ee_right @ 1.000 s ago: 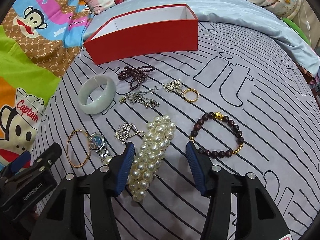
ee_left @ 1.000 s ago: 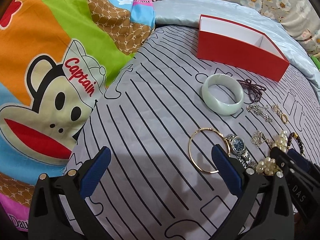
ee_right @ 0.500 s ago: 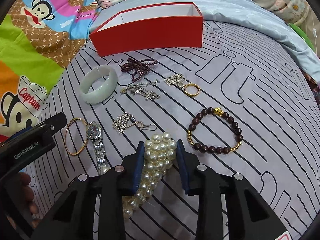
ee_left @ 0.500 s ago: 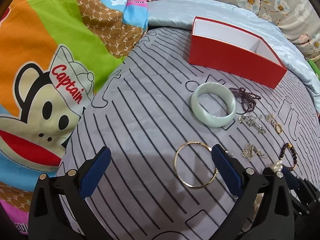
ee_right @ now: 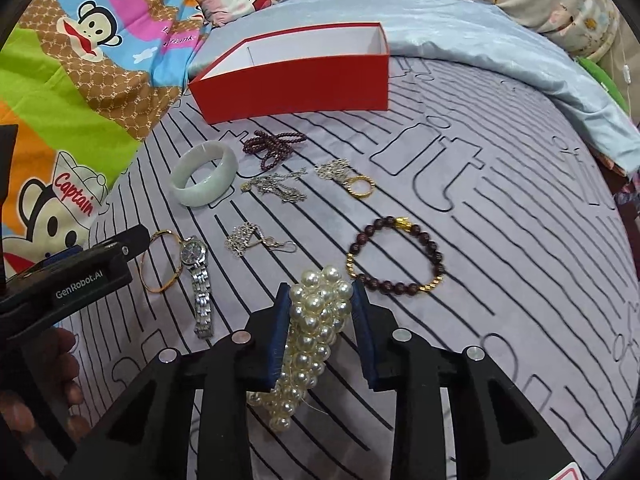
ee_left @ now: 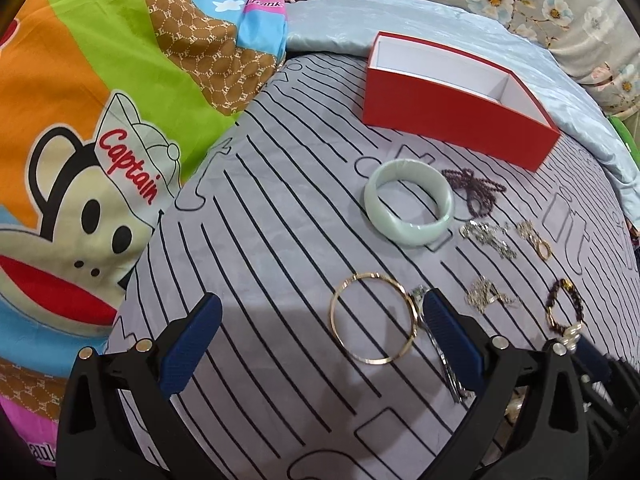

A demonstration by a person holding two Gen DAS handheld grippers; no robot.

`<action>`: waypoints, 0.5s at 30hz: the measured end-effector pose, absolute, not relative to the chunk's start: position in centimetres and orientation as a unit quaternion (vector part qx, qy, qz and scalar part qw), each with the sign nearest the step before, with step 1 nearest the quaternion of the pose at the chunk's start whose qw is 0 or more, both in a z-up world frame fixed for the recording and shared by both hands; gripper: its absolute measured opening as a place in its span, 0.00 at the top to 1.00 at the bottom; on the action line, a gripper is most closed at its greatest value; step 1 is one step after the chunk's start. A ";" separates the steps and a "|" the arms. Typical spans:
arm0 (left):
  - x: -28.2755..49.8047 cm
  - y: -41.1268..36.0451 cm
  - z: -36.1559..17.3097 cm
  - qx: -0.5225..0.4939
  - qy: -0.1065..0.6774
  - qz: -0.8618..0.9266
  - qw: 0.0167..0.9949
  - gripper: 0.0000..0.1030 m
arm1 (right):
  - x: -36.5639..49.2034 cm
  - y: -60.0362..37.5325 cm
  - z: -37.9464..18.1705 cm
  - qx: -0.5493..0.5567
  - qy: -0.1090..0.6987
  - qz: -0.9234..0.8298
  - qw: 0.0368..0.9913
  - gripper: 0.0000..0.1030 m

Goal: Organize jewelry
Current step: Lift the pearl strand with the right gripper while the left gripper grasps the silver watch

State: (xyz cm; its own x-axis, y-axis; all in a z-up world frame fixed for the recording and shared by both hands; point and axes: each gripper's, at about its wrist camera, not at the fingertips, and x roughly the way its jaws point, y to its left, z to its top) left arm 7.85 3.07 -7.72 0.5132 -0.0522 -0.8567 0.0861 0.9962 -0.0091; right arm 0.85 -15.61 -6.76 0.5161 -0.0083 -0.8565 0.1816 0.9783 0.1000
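Pearls (ee_right: 316, 320), a thick multi-strand bunch, are pinched between the blue pads of the right tongs (ee_right: 320, 312), which have just been closing on them; part of the bunch bulges above the pads and a longer tail hangs loose below toward the bed. The left tongs (ee_left: 316, 336) stand spread wide with nothing between them, hovering above a thin gold bangle (ee_left: 374, 318) and, just beside it, a silver wristwatch (ee_right: 196, 276). The rest of the jewelry lies scattered on the grey striped bedsheet (ee_right: 500, 240): a pale green bangle (ee_right: 204, 174), a dark bead strand (ee_right: 272, 146), silver chains (ee_right: 280, 186), a gold ring (ee_right: 360, 188), a silver pendant piece (ee_right: 248, 238) and a brown bead bracelet (ee_right: 396, 258). An open red box (ee_right: 296, 80), white inside and seemingly empty, sits at the far edge of the spread, well apart from the pearls. The main risk, as I judge it, is the grip: round, smooth beads can roll out from between flat pads, and only part of the bunch is clamped, so strands could slide free on the way to the box. The dangling tail may also drag across the brown bracelet or the pendant and pull them out of place, or catch on the box's near wall and spill outside it.
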 end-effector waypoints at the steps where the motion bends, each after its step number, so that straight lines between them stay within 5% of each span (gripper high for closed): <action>1: 7.7 3.0 -7.8 0.019 0.493 -0.040 0.869 0.05 | 0.6 -15.8 -6.6 0.086 0.488 -0.058 0.867 0.72; 9: 5.6 1.9 -8.1 0.011 0.507 -0.063 0.859 0.06 | -1.5 -17.9 -5.7 0.090 0.483 -0.080 0.867 0.72; 15: 4.5 -0.9 -8.4 0.016 0.514 -0.097 0.852 0.20 | -2.3 -19.1 -5.6 0.098 0.481 -0.089 0.867 0.72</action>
State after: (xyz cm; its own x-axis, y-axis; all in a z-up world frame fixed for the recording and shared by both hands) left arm 4.50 -0.91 -8.41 0.4530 -0.1488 -0.8790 0.1827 0.9805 -0.0719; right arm -2.26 -19.15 -5.64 0.5214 -0.0603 -0.8512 0.2492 0.9648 0.0843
